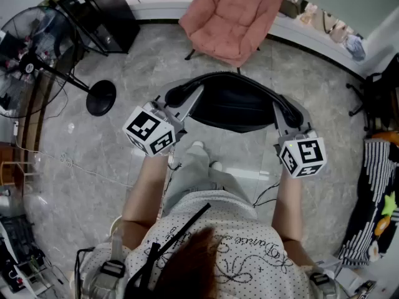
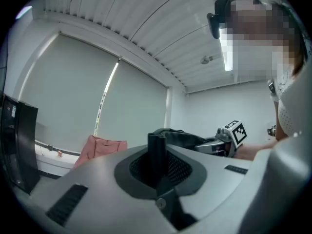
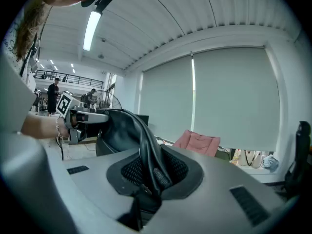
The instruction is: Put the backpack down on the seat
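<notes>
top (image 1: 209,228): white, dotted (script print) | left gripper (image 1: 178,98), right gripper (image 1: 282,106): grey

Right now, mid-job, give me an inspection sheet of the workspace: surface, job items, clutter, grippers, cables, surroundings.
Surface: grey stone-pattern floor; no table seen.
Job's things: black backpack held in the air between both grippers, not yet on the pink chair ahead.
Clutter: small items on the window ledge; striped fabric at right.
Grippers: left gripper shut on the backpack; right gripper shut on the backpack's strap.
Cables: thin cable across the floor at left.
Surroundings: standing fan, black cabinet, drawn blinds.
</notes>
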The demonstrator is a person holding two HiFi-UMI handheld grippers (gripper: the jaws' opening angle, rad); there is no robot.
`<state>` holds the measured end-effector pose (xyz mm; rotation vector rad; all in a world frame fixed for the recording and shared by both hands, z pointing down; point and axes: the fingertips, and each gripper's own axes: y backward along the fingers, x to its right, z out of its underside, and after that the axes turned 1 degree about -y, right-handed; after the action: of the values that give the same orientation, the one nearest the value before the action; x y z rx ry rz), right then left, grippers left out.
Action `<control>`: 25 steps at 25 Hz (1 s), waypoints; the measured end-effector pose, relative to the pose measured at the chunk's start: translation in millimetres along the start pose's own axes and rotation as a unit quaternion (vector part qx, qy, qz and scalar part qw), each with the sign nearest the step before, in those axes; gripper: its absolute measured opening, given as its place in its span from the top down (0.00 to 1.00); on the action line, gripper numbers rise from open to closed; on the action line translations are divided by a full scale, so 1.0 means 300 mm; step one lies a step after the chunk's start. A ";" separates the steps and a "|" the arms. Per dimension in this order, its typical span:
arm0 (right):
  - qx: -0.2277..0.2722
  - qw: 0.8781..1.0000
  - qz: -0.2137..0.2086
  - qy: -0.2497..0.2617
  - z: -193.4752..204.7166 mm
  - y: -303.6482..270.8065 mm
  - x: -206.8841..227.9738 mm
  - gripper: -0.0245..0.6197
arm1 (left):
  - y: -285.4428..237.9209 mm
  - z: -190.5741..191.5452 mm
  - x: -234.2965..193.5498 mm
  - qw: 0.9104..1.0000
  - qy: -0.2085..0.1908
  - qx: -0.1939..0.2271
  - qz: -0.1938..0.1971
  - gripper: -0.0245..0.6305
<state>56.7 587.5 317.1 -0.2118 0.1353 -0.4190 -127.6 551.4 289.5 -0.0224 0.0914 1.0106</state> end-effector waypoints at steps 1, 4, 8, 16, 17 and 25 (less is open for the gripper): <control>0.001 1.000 0.000 0.001 -0.004 -0.001 0.003 0.86 | -0.002 -0.005 -0.002 1.000 0.000 0.000 0.000 0.93; 0.003 1.000 0.001 0.002 -0.014 -0.005 0.010 0.86 | -0.007 -0.014 -0.008 1.000 0.000 0.002 0.000 0.93; 0.008 1.000 -0.001 -0.008 -0.019 -0.012 0.017 0.86 | -0.013 -0.021 -0.014 1.000 -0.005 0.002 -0.002 0.93; 0.011 1.000 -0.008 -0.010 -0.050 -0.047 0.059 0.85 | -0.056 -0.046 -0.044 1.000 -0.005 -0.001 -0.008 0.93; 0.011 1.000 -0.009 -0.010 -0.057 -0.065 0.065 0.85 | -0.064 -0.049 -0.063 1.000 -0.004 0.000 -0.009 0.93; 0.006 1.000 -0.005 -0.017 -0.099 -0.305 0.105 0.85 | -0.148 -0.045 -0.316 1.000 0.006 0.004 -0.004 0.92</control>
<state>44.5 487.6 306.7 -0.2073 0.0992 -0.4251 -141.0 447.0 283.2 -0.0214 0.1067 1.0022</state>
